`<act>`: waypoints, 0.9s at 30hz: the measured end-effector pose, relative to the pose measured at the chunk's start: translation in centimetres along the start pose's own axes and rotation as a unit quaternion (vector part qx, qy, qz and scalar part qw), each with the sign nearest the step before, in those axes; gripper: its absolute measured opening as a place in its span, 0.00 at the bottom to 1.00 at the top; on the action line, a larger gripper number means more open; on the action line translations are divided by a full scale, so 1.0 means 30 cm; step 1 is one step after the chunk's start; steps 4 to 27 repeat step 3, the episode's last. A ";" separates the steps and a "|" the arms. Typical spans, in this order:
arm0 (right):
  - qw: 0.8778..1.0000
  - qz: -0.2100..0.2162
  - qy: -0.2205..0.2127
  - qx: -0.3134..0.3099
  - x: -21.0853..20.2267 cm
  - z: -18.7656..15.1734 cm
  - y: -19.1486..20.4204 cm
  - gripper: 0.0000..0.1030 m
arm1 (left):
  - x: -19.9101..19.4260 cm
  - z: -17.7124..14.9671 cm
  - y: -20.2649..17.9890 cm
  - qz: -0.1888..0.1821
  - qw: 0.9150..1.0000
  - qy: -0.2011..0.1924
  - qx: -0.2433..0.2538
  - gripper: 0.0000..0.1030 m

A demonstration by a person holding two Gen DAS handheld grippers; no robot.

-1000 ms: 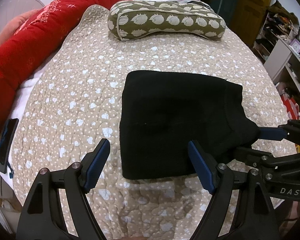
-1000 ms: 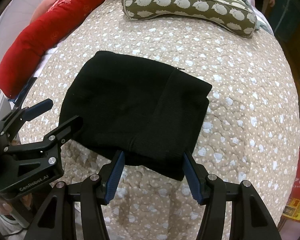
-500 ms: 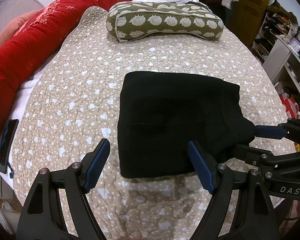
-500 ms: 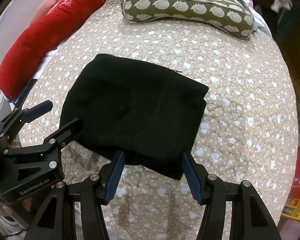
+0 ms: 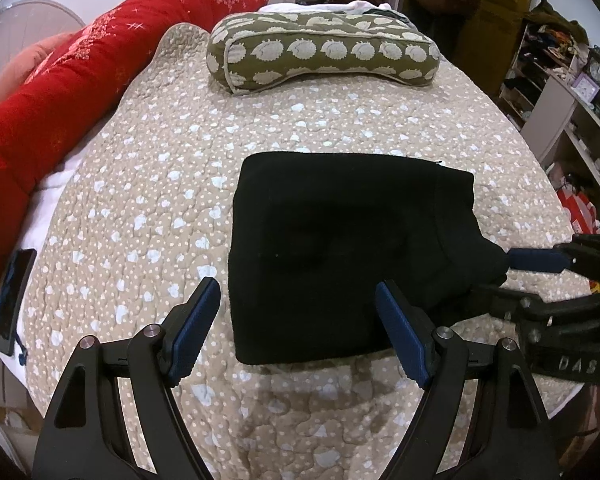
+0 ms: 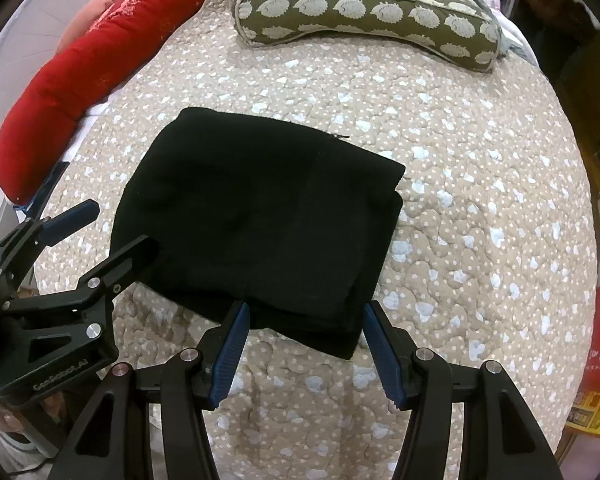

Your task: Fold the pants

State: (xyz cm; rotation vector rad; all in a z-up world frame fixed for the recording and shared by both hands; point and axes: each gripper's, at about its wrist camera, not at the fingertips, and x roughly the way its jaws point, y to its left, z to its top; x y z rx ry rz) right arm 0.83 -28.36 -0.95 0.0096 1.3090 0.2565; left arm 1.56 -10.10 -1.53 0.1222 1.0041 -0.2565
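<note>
- Red bolster (image 5: 80,92) along the bed's left edge, against the quilt border.
- Dark phone (image 5: 14,294) at the near left margin of the bed, on the white sheet beside the quilt.
- Beige quilt (image 5: 148,184) with pale blotches and dots covers the bed.
- Olive pillow (image 5: 320,52) with a pale hedgehog print lies across the far end of the bed, well apart from the pants.
- Left claw (image 5: 298,330): jaws spread wide, blue pads facing each other, nothing gripped. Its left finger stands over bare quilt; its right finger overlaps the pants' near edge in the left wrist view. Contact with the cloth cannot be told.
- Black pants (image 5: 340,248), folded into a thick, roughly rectangular bundle, lie flat on the quilt near the middle of the bed, towards the near side. Stacked layers show at the right edge in the right wrist view (image 6: 260,216).
- Right claw (image 6: 304,342): jaws also well apart, holding nothing. The two blue pads flank the near right corner of the pants; whether they touch the cloth cannot be told.
- Shelves (image 5: 560,80) cluttered with small items stand to the right of the bed.
</note>
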 end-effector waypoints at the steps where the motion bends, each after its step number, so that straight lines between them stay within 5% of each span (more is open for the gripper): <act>1: 1.000 -0.005 -0.007 0.003 -0.005 0.000 -0.007 0.55 | 0.000 0.000 0.001 -0.001 1.000 0.000 -0.001 0.78; 27: 1.000 -0.009 -0.022 0.014 -0.020 -0.001 -0.033 0.55 | 0.004 0.002 0.009 -0.004 1.000 0.002 -0.004 0.79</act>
